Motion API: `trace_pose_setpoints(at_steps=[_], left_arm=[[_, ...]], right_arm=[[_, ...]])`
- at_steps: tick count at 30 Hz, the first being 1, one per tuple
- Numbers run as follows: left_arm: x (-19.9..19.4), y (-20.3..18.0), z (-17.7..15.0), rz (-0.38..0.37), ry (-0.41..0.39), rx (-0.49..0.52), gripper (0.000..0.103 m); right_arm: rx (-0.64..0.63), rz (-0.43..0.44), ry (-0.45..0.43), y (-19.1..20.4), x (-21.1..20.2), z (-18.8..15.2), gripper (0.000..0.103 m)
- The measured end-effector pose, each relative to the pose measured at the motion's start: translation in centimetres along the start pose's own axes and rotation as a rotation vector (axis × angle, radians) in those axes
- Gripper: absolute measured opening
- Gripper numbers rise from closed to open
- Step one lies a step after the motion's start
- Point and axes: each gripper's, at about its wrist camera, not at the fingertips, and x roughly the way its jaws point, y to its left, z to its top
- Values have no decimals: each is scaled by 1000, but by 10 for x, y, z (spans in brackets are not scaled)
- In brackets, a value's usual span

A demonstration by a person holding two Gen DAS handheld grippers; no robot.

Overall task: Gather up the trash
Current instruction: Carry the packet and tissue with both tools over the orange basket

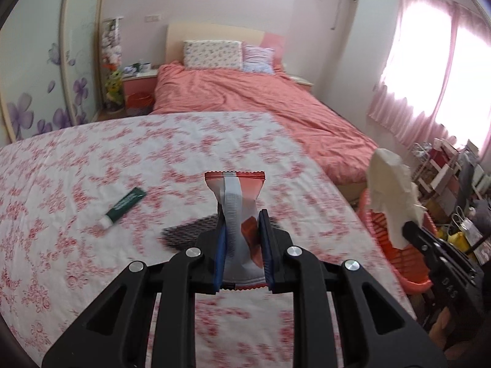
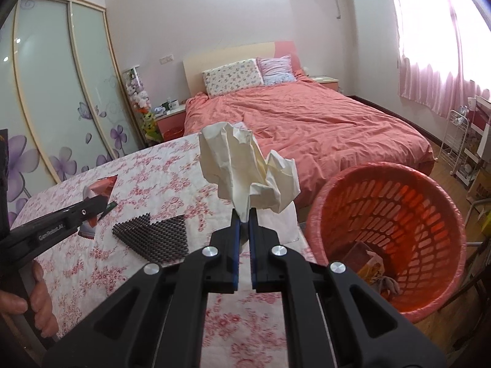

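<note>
Crumpled cream paper (image 2: 245, 165) stands pinched in the right gripper (image 2: 244, 219), whose blue pads are nearly closed on its lower tail, while the left gripper (image 1: 242, 236) is clamped narrowly across a red-and-white snack wrapper (image 1: 237, 202) held upright above the flowered counter (image 1: 76, 165). The red basket (image 2: 399, 214) sits just right of and below the right gripper, beside the counter's edge, so the sound move, I judge, is to carry each piece fully over the rim before loosening the pads; the paper is light and wide, and a release too soon could leave it draped on the rim or dropped on the floor. A green tube (image 1: 122, 207) lies ahead and to the left of the left gripper, and a dark mesh mat (image 2: 153, 236) lies below and between both. Motion blur smears the counter's pattern, the basket's contents are hard to identify, and its far side is cut off in the left wrist view.
</note>
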Motion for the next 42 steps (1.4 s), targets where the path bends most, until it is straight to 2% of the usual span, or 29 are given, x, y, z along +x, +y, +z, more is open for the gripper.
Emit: trace_pose_setpoints(at_steps=[10,21,42], left_arm=[[-4,-51,0,-108,-13,64,20],[7,-98,-5,-217,3,107,20],[31,-177,-19,-358,59,193,20]], right_arm=[[57,-41,-32,-35,-21,0,6],[110,-93,-64,-74,-38,-3,6],[228,-176,-83,-146,-48,-14,6]])
